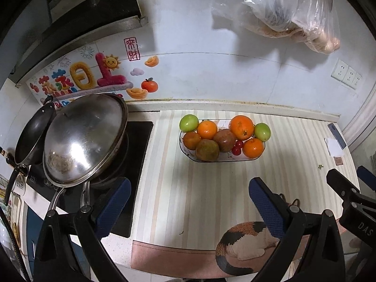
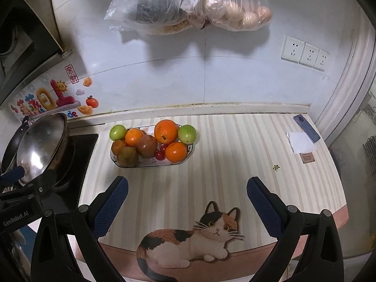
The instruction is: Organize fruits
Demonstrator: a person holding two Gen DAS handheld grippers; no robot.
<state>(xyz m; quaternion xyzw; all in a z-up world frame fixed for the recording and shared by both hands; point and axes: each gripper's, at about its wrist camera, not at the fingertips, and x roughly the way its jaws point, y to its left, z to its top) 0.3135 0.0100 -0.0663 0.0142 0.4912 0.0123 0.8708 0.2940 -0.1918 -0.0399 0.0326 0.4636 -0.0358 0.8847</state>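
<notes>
Your left tool [image 1: 189,208] and right tool [image 2: 186,205] both hang wide open and empty, near the fruit dish [image 2: 150,164] on the striped surface [image 2: 235,145]. The dish holds oranges [image 2: 166,131], two green fruits [image 2: 187,134], brownish fruits and cherries. The tool bodies read "GenRobot.AI" and "DAS".

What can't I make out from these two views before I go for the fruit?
- Plate floor: both views, covered by the piled fruit.
- Cherries: count unclear, tucked between larger fruit.
- Hanging bags: tops cut off by the upper edge, contents blurred by plastic.
- Small brown card: print too small.
- Right tool and left tool: open, holding nothing.
</notes>
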